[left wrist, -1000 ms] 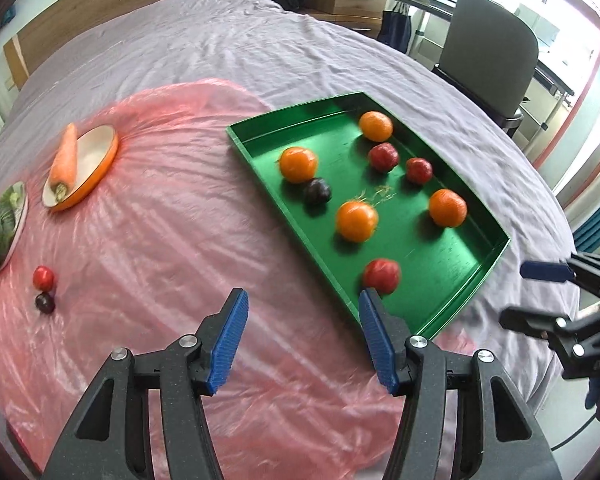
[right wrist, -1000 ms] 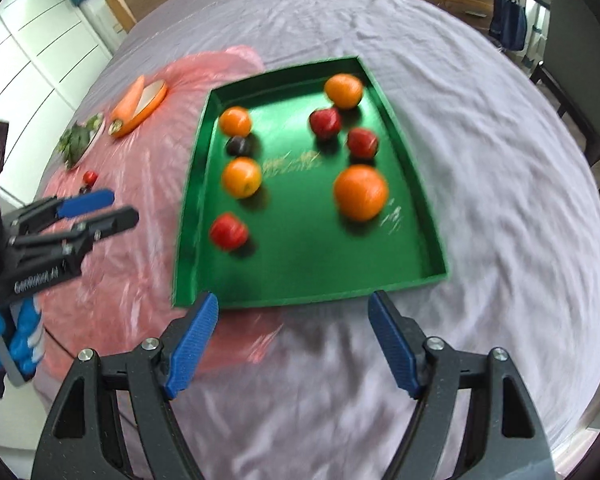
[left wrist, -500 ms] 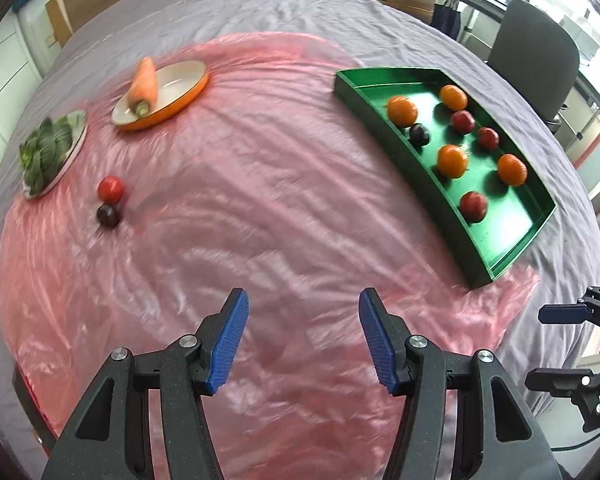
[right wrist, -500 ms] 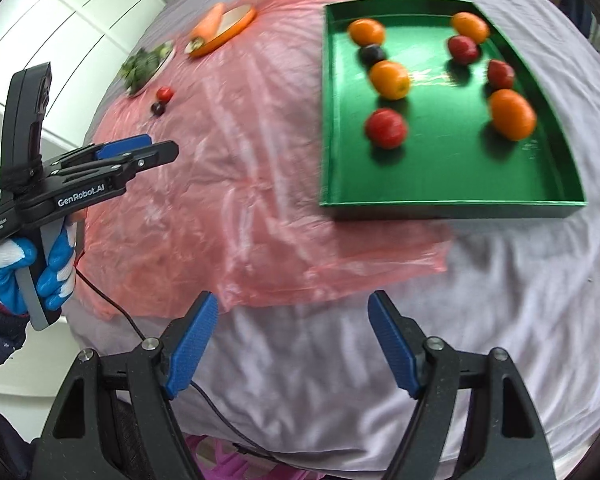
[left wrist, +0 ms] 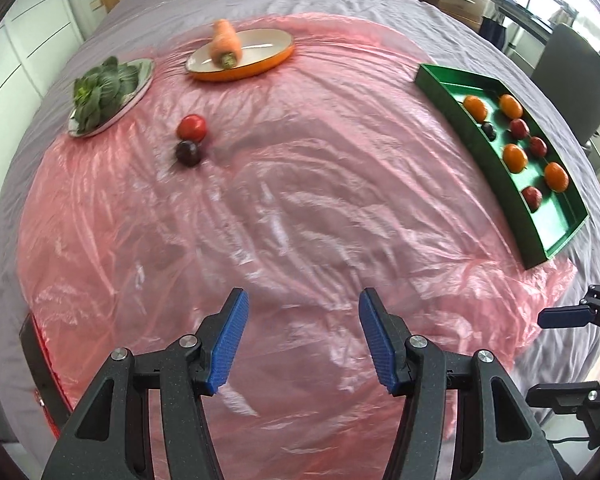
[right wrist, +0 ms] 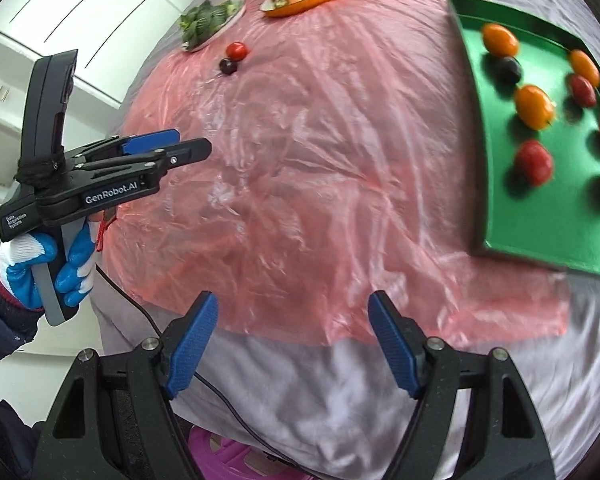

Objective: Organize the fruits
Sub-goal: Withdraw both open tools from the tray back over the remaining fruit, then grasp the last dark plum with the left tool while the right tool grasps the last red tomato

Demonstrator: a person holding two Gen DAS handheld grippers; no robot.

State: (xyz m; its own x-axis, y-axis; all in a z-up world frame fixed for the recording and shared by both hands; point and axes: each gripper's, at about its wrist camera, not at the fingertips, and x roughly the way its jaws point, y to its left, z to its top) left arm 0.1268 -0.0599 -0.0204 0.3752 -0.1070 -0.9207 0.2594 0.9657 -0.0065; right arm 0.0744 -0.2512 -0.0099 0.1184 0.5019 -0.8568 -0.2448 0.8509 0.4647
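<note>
Two loose fruits, a red tomato (left wrist: 191,127) and a dark plum (left wrist: 188,153), are sitting touching on the pink plastic sheet (left wrist: 300,208), ahead and left of the left gripper (left wrist: 300,344), the nearer tool. Both round, glossy, no long axis. The left gripper is gaping empty; the right gripper (right wrist: 292,344) likewise. The green tray (left wrist: 476,136) is lying far right.

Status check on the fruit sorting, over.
Left gripper and right gripper both open, empty. Red fruit and dark fruit lie loose on pink sheet, outside green tray. Path between clear.
</note>
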